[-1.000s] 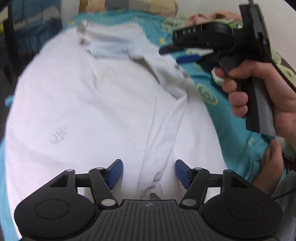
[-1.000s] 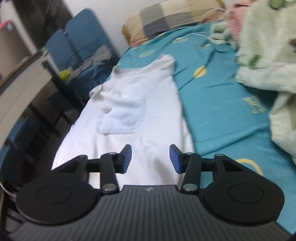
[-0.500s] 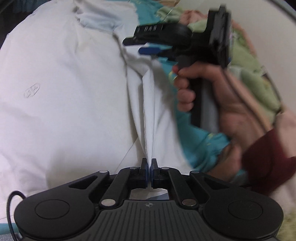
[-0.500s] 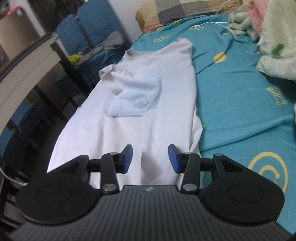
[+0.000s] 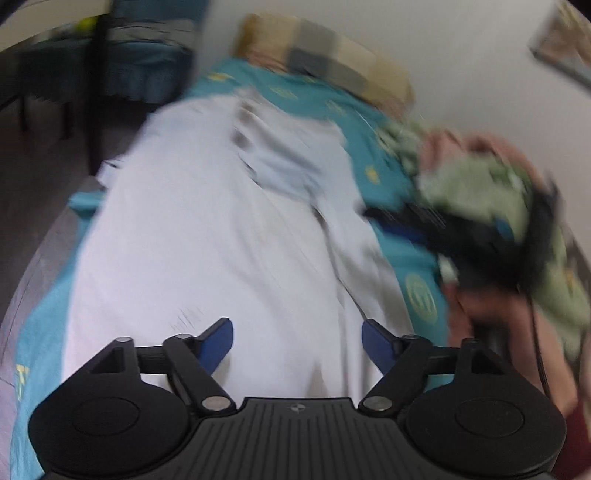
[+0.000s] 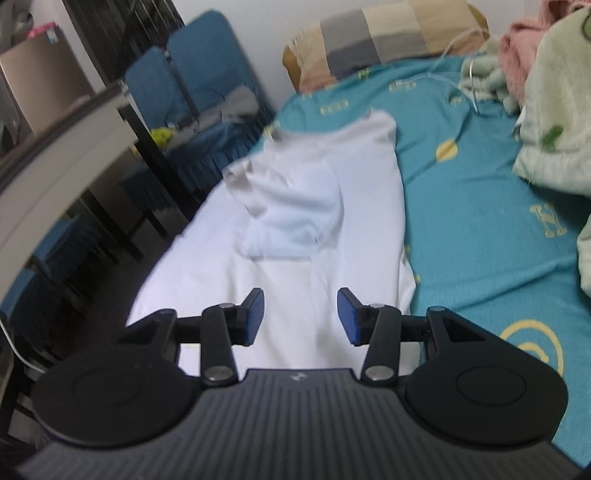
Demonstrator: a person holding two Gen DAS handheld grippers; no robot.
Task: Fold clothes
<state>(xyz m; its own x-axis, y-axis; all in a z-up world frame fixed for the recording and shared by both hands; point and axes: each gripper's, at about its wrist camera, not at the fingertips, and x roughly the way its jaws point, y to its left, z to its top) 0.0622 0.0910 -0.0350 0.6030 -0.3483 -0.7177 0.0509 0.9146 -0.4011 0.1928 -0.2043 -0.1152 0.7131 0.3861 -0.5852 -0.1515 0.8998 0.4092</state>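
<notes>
Here, a white shirt [image 6: 295, 236] lies spread lengthwise on a bed covered by a teal sheet [image 6: 480, 221] with yellow emblems. One sleeve is folded across the shirt's chest, showing as a paler blue-white patch. The left gripper [image 5: 297, 339] hovers just above the shirt's lower part, its blue-padded jaws wide apart with nothing between them. The right gripper [image 6: 301, 315] is likewise spread wide and empty, above the shirt's hem near the right edge of the garment. In the blurred left wrist view, the right gripper [image 5: 461, 236] appears off to the right over the sheet. A checked pillow [image 6: 388, 33] sits at the head of the bed, a green blanket [image 6: 554, 122] is heaped at right, and blue chairs [image 6: 199, 74] stand at left.
</notes>
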